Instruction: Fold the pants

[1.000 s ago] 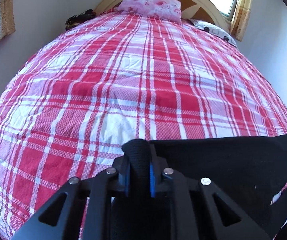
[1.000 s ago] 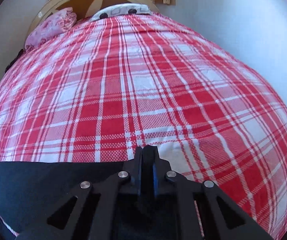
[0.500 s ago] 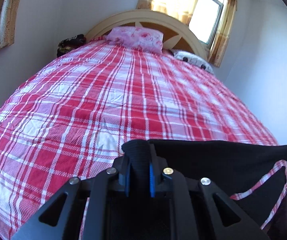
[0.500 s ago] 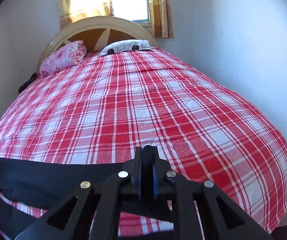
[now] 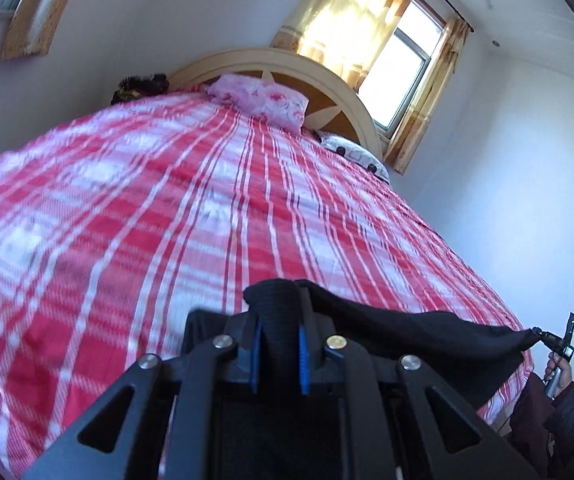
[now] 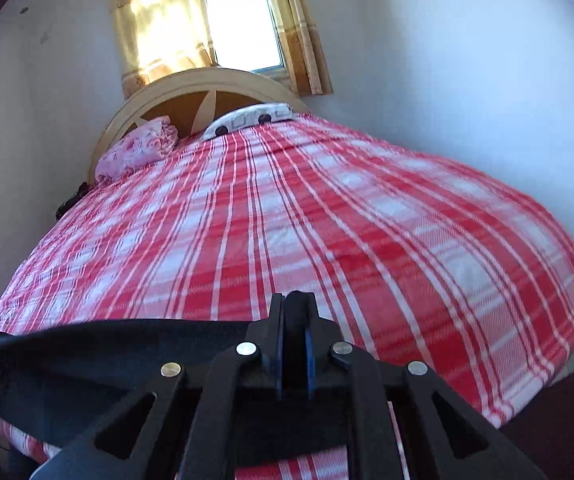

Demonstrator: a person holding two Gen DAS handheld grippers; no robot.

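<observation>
The black pants hang stretched between my two grippers above the foot of the bed. My left gripper is shut on one corner of the pants' top edge. My right gripper is shut on the other corner; the pants run off to its left. In the left wrist view the right gripper shows small at the far right, pinching the cloth's end. The lower part of the pants is hidden under the gripper bodies.
The bed with a red and white plaid cover fills both views. A pink floral pillow and a white patterned pillow lie at the rounded headboard. White walls stand on both sides. A curtained window is behind.
Both grippers have lifted and tilted upward with the pants. The views now show more wall and window, and the pants' top edge hangs higher over the bed.
</observation>
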